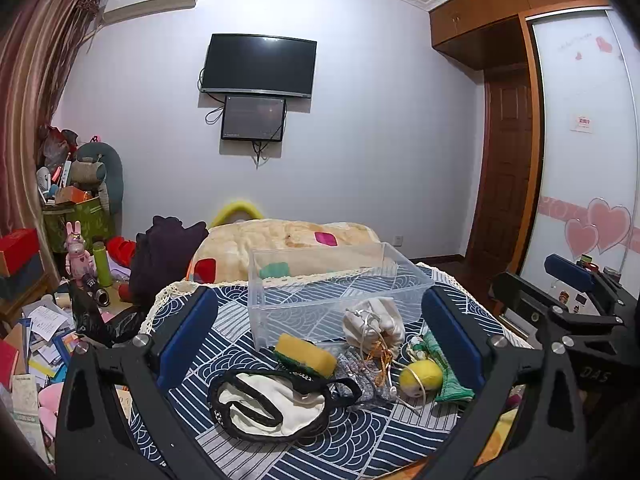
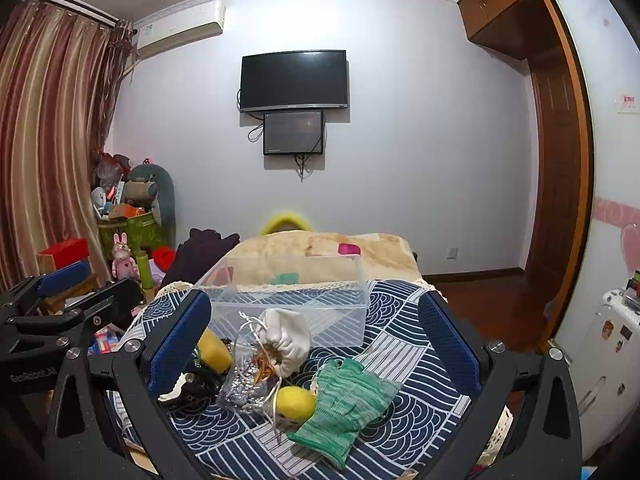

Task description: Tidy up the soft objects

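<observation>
A clear plastic bin (image 1: 332, 288) (image 2: 292, 300) stands empty on a blue patterned cloth (image 1: 352, 440). In front of it lie a yellow sponge (image 1: 306, 354) (image 2: 214, 350), a white drawstring pouch (image 1: 376, 326) (image 2: 286, 338), a white cloth with black trim (image 1: 272, 404), a silver mesh bag (image 2: 244, 384), a yellow plush ball (image 1: 420, 376) (image 2: 296, 402) and a green glove (image 2: 346, 396) (image 1: 448, 380). My left gripper (image 1: 320, 334) is open above the pile. My right gripper (image 2: 316, 340) is open above it too. Neither holds anything.
A folded beige blanket (image 1: 288, 240) lies behind the bin. Clutter, a pink rabbit toy (image 1: 78, 252) and boxes fill the floor at left. A wardrobe (image 1: 584, 140) and door stand at right. The right gripper's body shows at the left wrist view's right edge (image 1: 568, 300).
</observation>
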